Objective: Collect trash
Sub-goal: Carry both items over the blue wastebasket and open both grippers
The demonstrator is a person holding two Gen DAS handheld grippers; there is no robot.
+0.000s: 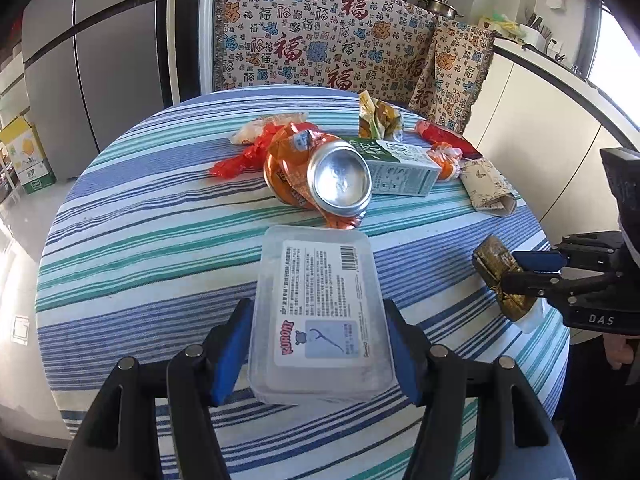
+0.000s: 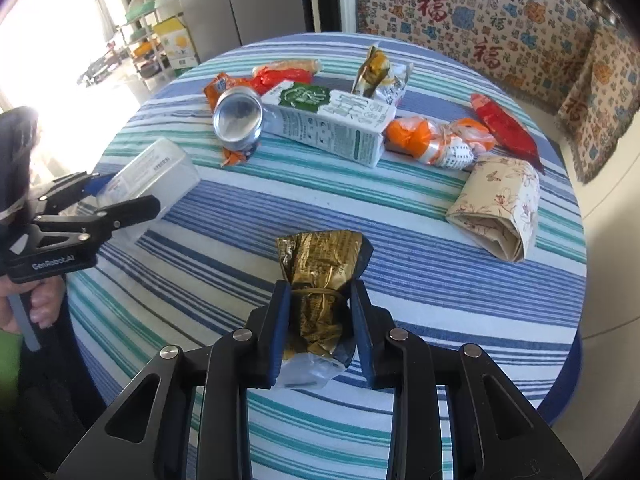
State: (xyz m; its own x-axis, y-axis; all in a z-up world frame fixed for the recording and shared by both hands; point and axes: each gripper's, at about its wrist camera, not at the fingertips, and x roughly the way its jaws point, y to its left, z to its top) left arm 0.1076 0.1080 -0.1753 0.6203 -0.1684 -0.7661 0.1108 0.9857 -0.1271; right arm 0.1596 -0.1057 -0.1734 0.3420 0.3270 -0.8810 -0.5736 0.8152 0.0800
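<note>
Clamping my left gripper (image 1: 318, 344) on a frosted rectangular plastic box (image 1: 320, 312), my right gripper (image 2: 320, 320) squeezes a crinkled gold foil wrapper (image 2: 320, 280).

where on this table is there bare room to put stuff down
Bare cloth runs along the table's left side, left of the can and the clear plastic box. Another free strip lies between that box and the gold wrapper, with the folded floral paper beyond it. The far middle is crowded: can, milk carton and snack wrappers lie bunched together.
</note>
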